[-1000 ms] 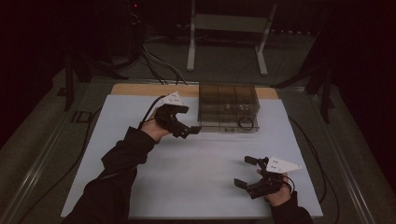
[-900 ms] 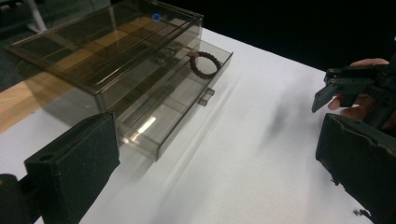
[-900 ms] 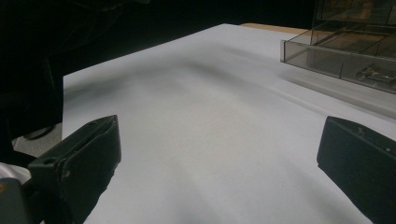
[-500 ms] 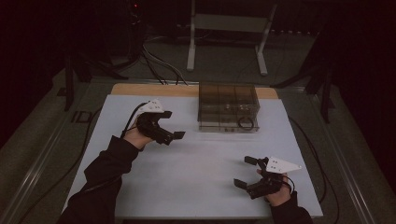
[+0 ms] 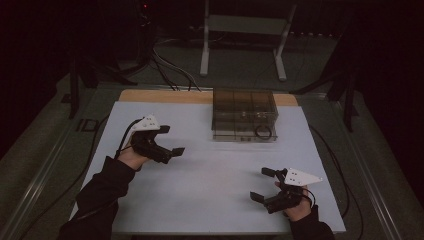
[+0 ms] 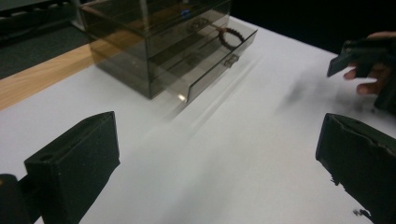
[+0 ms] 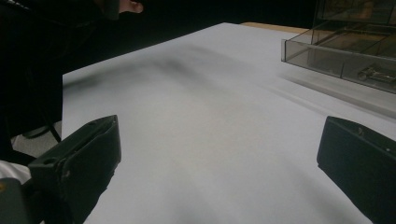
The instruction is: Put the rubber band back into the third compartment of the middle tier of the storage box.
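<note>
So, left to right, this is how things sit on the table (image 5: 210,195).

Left hand-held gripper (image 5: 167,141): it hangs over the left part of the table, about halfway between the near and far edges. Its jaws are wide apart and hold nothing. It points toward the box, so I think the box is what it has to do with.

Clear box (image 5: 244,112): it sits at the middle of the far edge, with its drawer (image 5: 245,133) pulled out toward the person. My guess is the drawer is open so something can go in or come out.

Ring (image 5: 263,132): a dark ring lies in the open drawer, at its right end.

Right hand-held gripper (image 5: 263,184): it is low, close to the near right corner, well apart from the box. Its jaws are wide apart and hold nothing. It looks like it is waiting.

What the left gripper view adds: the ring (image 6: 227,37) is a string of small dark beads, like a bracelet.

What the right gripper view adds: a small metal thing (image 7: 376,73) behind the drawer's front wall; I cannot tell what it is.
</note>
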